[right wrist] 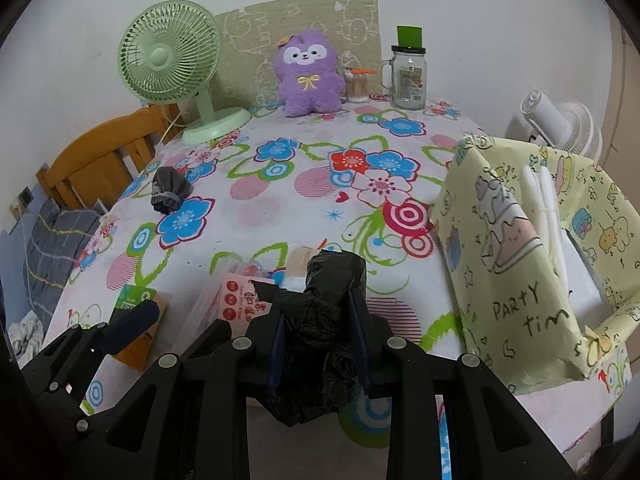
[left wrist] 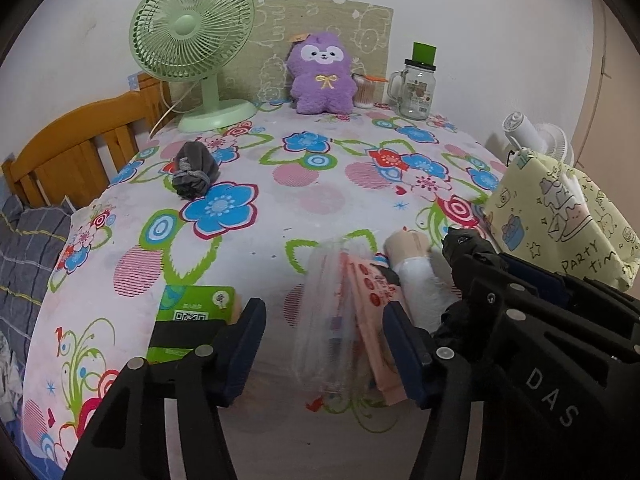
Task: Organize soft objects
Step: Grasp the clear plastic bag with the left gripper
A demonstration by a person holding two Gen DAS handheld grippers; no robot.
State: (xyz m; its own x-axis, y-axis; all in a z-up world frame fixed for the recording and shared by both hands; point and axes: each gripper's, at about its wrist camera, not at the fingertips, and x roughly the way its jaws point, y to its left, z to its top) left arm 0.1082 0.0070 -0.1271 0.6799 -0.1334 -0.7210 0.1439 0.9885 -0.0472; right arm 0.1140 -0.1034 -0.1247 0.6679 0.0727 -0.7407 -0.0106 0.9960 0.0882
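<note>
Black crinkly plastic is sitting tight between the right tongs [right wrist: 318, 320]. It is a roll of black bags [right wrist: 320, 320], and the two blue pads are squeezing it from both sides. The roll is sticking out past the tips, pointing toward the back of the worktop [right wrist: 280, 208].

The left tongs [left wrist: 324, 344] are standing wide apart with nothing between them. They are hanging low over the near edge of the flowery cloth. A clear plastic packet [left wrist: 324, 320] and a pink wipes pack [left wrist: 372, 320] are lying just ahead of them, closer to the right finger. A pale roll [left wrist: 416, 272] is lying right beside the pink pack. A green card box [left wrist: 192, 312] is sitting by the left finger.

A yellow cartoon bag [right wrist: 532, 272] is standing open on the right side, close to the right tongs. A small grey pouch [left wrist: 194, 176] is lying far off on the left. At the back, a purple plush toy [left wrist: 322, 76] is sitting upright between a green fan [left wrist: 192, 40] and a glass jar [left wrist: 416, 88].
</note>
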